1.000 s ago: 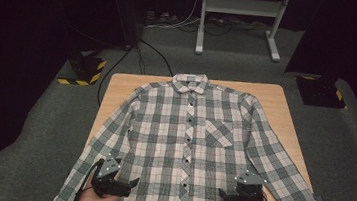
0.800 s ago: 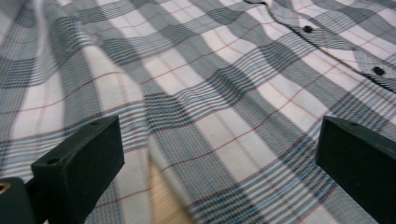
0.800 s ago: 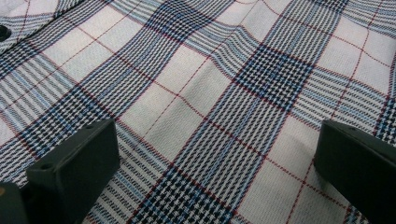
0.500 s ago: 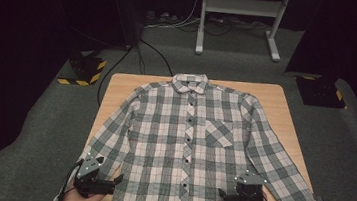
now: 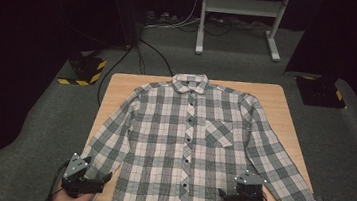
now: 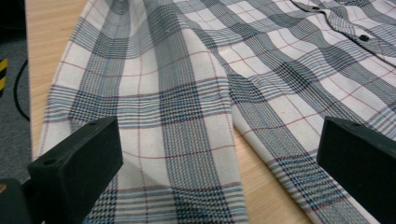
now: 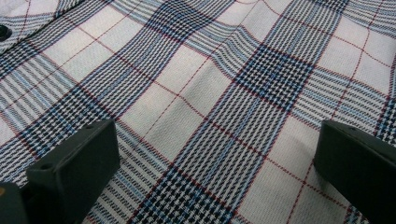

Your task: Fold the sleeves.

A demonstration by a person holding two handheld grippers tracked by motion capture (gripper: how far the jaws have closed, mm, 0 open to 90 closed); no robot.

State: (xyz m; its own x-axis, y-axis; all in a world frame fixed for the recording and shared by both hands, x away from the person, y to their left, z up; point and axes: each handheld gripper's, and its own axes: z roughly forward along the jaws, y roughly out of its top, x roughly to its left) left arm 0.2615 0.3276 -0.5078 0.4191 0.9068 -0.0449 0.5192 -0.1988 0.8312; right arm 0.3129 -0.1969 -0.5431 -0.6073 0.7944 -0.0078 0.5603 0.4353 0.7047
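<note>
Plaid cotton, soft and limp: the button-up shirt (image 5: 189,147) lies flat, front up, across the wooden table (image 5: 282,101), collar at 12 o'clock, hem at 6, sleeves angled out toward 5 and 7. We judge it light and floppy, likely to sag and crease once lifted, so a pinch on doubled cloth at a hem corner or cuff edge should hold best. We hold the left gripper (image 5: 88,181) with jaws wide over the sleeve (image 6: 154,116) at 7 o'clock, bare wood showing between sleeve and body. Our right gripper (image 5: 236,199) hovers with jaws wide above the lower front at 5 o'clock, nothing between them. Off the table: a grey stand (image 5: 239,9) at 12, cables (image 5: 141,56) on the carpet at 11, a black-and-yellow striped block (image 5: 85,68) at 10. Nothing blocks the shirt itself.
</note>
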